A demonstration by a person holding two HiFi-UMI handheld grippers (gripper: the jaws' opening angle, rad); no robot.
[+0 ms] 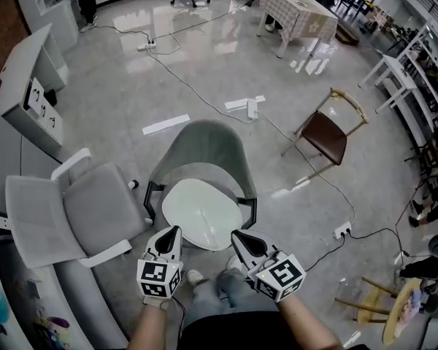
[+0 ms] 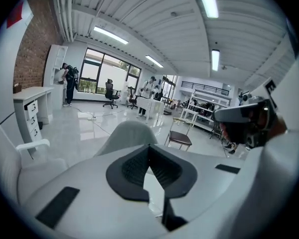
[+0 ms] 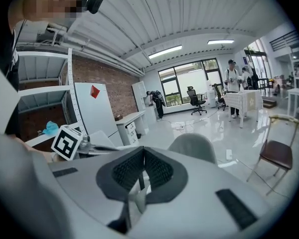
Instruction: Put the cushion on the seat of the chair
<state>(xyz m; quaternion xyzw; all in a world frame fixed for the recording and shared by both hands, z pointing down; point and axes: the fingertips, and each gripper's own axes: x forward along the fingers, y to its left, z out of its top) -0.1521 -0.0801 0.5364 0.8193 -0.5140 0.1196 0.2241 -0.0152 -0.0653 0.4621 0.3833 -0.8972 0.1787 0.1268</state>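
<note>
A pale round cushion [image 1: 202,214] lies flat on the seat of the grey-green shell chair [image 1: 208,148], just in front of me in the head view. My left gripper [image 1: 174,230] hangs over the cushion's near left edge, jaws shut with nothing between them. My right gripper [image 1: 236,234] sits at the cushion's near right edge, also shut and empty. In the left gripper view the shut jaws [image 2: 149,147] point over the chair's backrest [image 2: 129,132]. In the right gripper view the shut tips [image 3: 142,150] aim past the same backrest [image 3: 193,146].
A grey office chair [image 1: 95,210] stands close on the left. A wooden chair with a brown seat [image 1: 327,133] stands to the right. Cables and a power strip [image 1: 247,106] lie on the glossy floor behind. A white desk [image 1: 22,79] is at far left.
</note>
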